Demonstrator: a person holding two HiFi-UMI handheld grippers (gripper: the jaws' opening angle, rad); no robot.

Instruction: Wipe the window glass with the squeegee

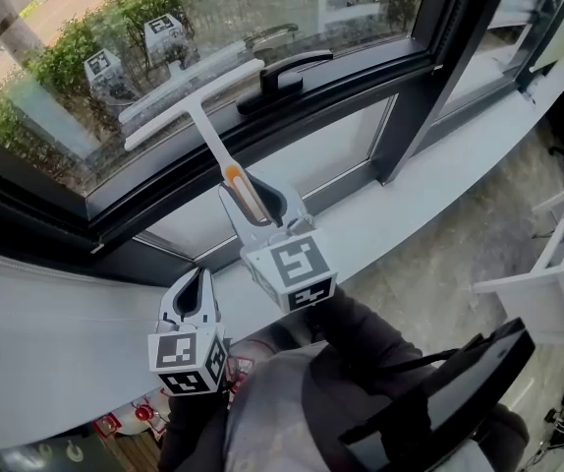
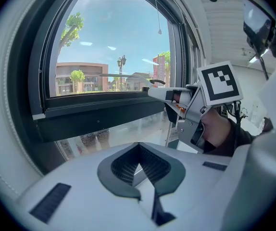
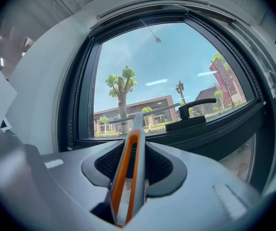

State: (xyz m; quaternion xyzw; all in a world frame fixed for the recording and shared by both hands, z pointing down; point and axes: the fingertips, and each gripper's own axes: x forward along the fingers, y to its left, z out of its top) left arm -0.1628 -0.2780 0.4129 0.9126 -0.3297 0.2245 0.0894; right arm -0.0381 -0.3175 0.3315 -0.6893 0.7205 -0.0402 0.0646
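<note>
Head view: grips the squeegee (image 1: 196, 106) by its handle (image 1: 231, 177) with the right gripper (image 1: 259, 197), blade against the window glass (image 1: 341, 8) beside the black latch (image 1: 287, 72). Left gripper view: shows the left gripper (image 2: 139, 150) closed tight, empty. Right gripper view: clamps the orange handle.

No text legible; cube markers (image 1: 292, 268) show square patterns only, seemingly unlettered.
</note>
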